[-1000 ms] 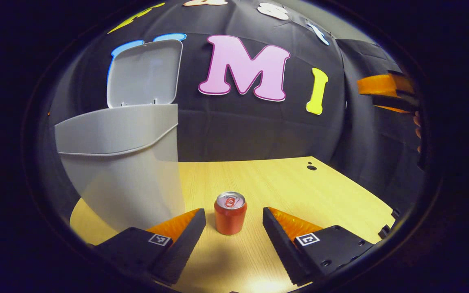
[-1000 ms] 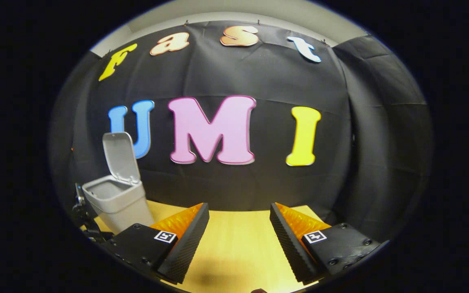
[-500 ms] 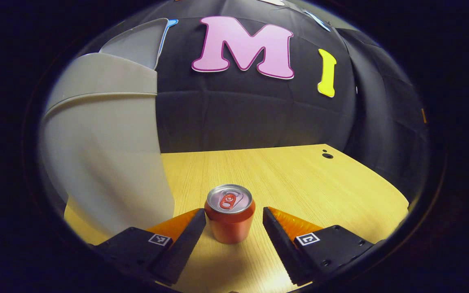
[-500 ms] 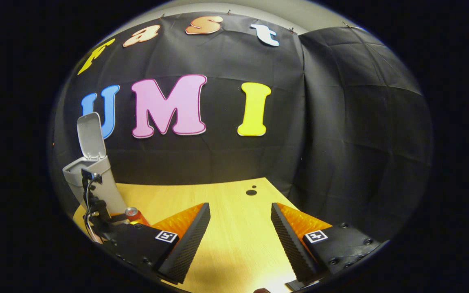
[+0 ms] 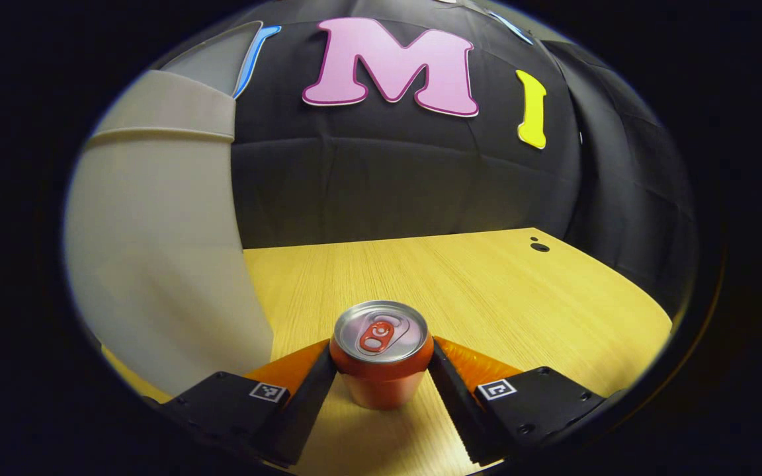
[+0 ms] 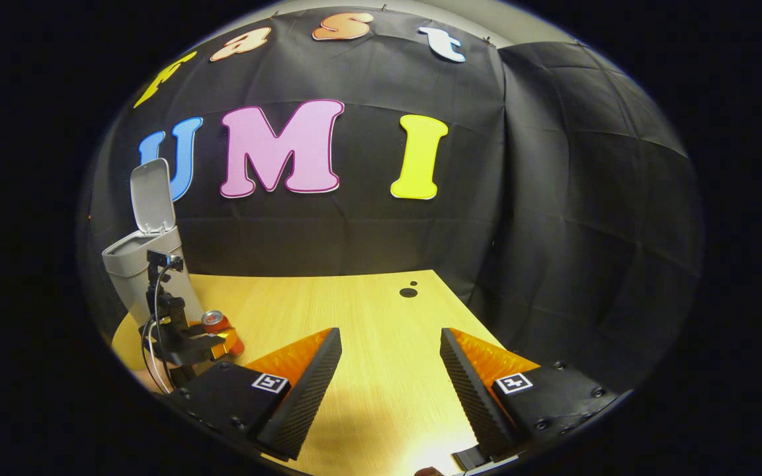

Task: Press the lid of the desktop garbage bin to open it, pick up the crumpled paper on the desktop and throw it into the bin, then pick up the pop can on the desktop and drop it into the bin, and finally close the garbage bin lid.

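Note:
The red pop can point(image 5: 381, 334) stands upright on the wooden table point(image 5: 487, 297) between the fingers of my left gripper point(image 5: 382, 357). Both fingers touch its sides, so that gripper is shut on the can. Close on the left rises the grey garbage bin point(image 5: 156, 251) with its lid point(image 5: 212, 56) tipped up. In the right gripper view the same bin point(image 6: 131, 258) and raised lid point(image 6: 151, 195) stand at the far left, with the can point(image 6: 217, 322) in the left gripper point(image 6: 212, 344) in front of them. My right gripper point(image 6: 391, 340) is open over bare table, holding nothing.
Black cloth walls close the booth behind and to the right. A small dark hole point(image 5: 540, 247) marks the table near its far right corner, also seen as the hole point(image 6: 408, 292) in the right gripper view. A cable point(image 6: 153, 311) hangs by the left gripper.
My left gripper slid forward around the can and its fingers drew in onto it. The right gripper swung right and lower, bringing more of the table into its view.

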Demonstrator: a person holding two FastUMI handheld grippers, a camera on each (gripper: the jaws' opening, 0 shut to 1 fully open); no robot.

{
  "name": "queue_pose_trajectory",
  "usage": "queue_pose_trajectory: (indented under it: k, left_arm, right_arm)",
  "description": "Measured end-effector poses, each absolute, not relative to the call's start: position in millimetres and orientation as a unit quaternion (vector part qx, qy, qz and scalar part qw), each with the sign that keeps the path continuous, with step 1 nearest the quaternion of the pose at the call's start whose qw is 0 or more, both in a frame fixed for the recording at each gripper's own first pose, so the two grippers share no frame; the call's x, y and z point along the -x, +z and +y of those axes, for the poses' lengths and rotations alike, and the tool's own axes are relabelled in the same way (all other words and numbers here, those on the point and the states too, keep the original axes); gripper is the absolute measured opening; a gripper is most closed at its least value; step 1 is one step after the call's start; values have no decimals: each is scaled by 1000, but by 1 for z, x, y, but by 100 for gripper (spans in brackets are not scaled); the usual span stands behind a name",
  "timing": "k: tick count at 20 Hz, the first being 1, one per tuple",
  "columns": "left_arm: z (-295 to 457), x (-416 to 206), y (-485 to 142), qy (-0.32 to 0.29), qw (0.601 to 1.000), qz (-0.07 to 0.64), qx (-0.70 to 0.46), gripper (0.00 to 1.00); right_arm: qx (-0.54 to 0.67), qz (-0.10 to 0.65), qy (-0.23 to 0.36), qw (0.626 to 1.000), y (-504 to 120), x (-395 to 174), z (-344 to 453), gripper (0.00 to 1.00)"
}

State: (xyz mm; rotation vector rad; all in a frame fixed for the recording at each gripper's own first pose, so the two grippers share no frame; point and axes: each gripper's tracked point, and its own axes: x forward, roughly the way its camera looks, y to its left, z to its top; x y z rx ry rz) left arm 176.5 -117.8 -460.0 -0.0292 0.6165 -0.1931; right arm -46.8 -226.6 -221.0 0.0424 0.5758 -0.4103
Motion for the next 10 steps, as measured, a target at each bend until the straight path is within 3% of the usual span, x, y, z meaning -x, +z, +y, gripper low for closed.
queue_pose_trajectory:
  k: [4,10]
  left_arm:
    - [-119,-175,-443,-96,948,301,26,89]
    - [-136,-182,-336,-126,962,243,16,88]
  right_arm:
    - [-18,283,-198,938,-221,45,-227,97]
    - [-12,274,-191,943,-208,34,-226,97]
